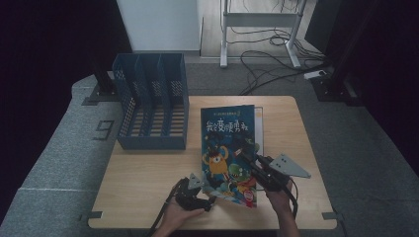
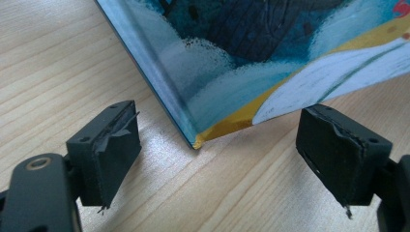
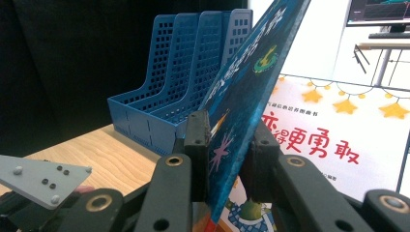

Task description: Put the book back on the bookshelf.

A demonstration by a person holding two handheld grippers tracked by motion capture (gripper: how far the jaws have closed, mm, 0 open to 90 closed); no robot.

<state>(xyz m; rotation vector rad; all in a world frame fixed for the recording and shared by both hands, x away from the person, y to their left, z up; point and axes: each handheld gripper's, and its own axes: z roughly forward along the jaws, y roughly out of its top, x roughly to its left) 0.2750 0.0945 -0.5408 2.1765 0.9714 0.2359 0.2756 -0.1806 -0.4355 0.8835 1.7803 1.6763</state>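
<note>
Right gripper point(image 3: 227, 145) fingers clamped on tilted book point(image 1: 228, 148); left gripper point(image 2: 217, 159) fingers apart, low.

File rack point(image 1: 152, 101) at table's point(image 1: 143, 192) far left; tilted book point(image 1: 228, 153) right of it, above second book point(image 1: 259, 123).

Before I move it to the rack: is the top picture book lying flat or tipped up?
Tipped up. The right tongs clamp the picture book, tilted; one corner rests on the table, another book flat beneath.
</note>
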